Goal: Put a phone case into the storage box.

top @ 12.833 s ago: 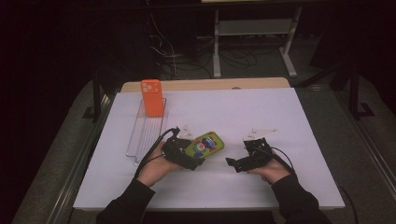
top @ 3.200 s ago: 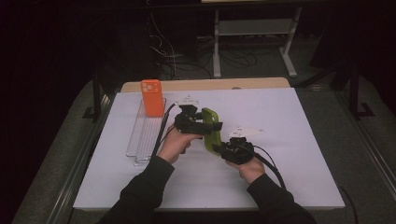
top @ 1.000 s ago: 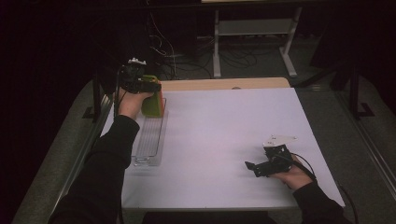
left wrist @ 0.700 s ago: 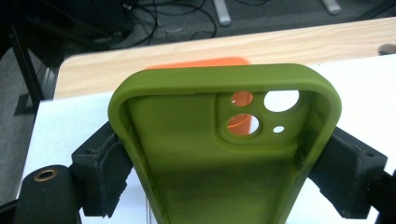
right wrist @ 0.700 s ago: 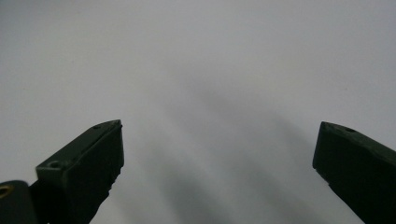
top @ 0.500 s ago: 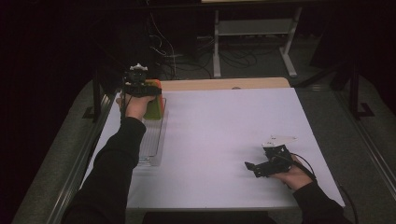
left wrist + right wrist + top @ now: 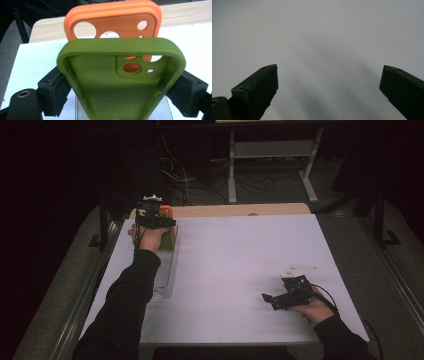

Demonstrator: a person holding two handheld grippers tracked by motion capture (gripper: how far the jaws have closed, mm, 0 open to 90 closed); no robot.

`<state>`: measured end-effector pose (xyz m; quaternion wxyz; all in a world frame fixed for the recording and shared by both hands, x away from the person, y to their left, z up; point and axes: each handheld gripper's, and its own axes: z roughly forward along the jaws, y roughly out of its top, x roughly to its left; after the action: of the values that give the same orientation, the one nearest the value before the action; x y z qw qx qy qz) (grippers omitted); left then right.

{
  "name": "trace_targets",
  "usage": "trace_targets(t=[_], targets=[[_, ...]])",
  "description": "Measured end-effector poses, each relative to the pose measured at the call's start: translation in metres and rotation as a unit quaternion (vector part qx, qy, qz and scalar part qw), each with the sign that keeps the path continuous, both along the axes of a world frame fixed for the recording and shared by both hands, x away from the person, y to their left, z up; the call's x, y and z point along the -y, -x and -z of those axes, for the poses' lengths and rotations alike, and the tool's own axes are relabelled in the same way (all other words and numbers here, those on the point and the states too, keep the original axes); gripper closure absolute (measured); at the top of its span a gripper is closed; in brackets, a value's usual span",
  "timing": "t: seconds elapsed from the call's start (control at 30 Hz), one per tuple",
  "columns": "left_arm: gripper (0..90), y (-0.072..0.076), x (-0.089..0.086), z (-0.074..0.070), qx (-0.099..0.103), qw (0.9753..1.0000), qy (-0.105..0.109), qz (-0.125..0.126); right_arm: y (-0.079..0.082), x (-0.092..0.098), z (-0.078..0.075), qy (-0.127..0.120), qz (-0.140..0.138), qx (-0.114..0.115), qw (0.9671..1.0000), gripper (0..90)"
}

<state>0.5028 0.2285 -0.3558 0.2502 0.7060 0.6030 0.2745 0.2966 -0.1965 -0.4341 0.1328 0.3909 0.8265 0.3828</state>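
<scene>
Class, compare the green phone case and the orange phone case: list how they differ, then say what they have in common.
The green phone case is clamped between the left gripper's jaws; nothing grips the orange phone case. The green one sits nearer the camera, the orange one behind it. The green case shows its hollow inside. Both are upright, with round camera cut-outs.
</scene>
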Motion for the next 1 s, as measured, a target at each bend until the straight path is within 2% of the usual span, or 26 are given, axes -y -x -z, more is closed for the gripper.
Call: trace_targets(t=[0.17, 0.47, 0.67, 1.0], targets=[[12.8, -0.0005, 0.0016, 0.0014, 0.003, 0.9999, -0.012, -0.003, 0.0004, 0.0000, -0.0002, -0.001, 0.002, -0.002, 1.0000, 1.2], [9.4, -0.0007, 0.0003, -0.0003, 0.015, 0.9999, -0.004, -0.003, 0.0000, -0.0002, 0.0004, 0.003, -0.003, 0.002, 1.0000, 1.2], [6.9, -0.0014, -0.0002, 0.0006, 0.015, 0.9999, 0.004, -0.003, 0.0001, -0.0001, 0.0003, 0.003, -0.003, 0.002, 1.0000, 1.2], [2.4, -0.0018, -0.0006, 0.0017, 0.002, 0.9999, 0.010, 0.001, 0.0000, -0.0004, 0.0005, 0.002, -0.004, 0.001, 1.0000, 1.2]])
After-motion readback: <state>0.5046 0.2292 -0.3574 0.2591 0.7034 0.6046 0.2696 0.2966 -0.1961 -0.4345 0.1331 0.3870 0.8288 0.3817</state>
